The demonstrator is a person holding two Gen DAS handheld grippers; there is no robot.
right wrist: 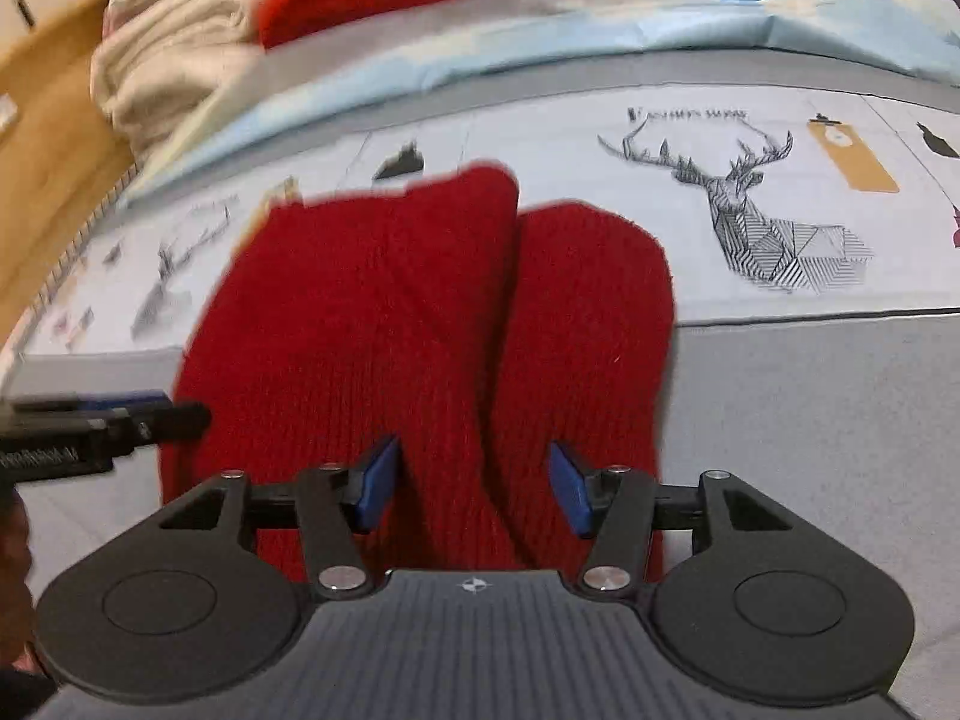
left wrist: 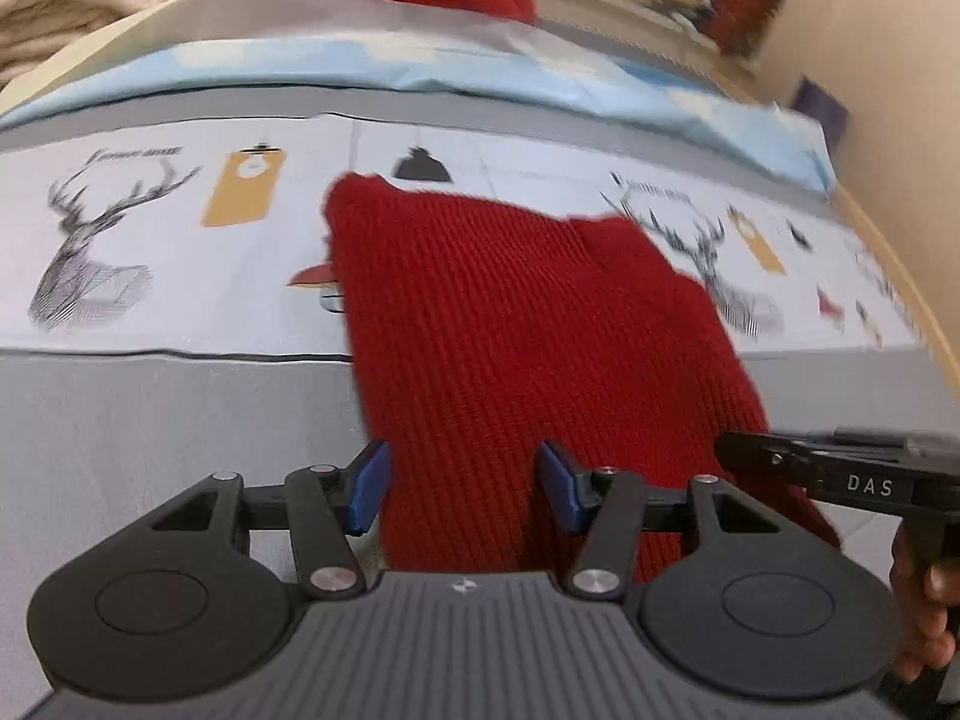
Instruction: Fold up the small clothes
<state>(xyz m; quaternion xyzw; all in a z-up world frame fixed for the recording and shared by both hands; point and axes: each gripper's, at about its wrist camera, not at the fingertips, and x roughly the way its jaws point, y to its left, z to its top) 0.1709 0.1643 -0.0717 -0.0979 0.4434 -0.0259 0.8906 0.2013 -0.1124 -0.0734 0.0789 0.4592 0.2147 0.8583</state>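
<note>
Folding underway | we see red knit garment [right wrist: 420, 312] on the bed [right wrist: 810, 408], partly folded, beneath both jaws | left gripper [left wrist: 462, 483] and right gripper [right wrist: 474, 483] parted, empty | further folds left

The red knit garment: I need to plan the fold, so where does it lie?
In both wrist views the red knit garment lies on the deer-print sheet, directly ahead of both open grippers.

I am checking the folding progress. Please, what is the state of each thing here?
Red knit garment: flat on the bed, two parts side by side.
Left gripper: open, above the garment.
Right gripper: open, above the garment.
Cream blanket: heaped at the far side.
</note>
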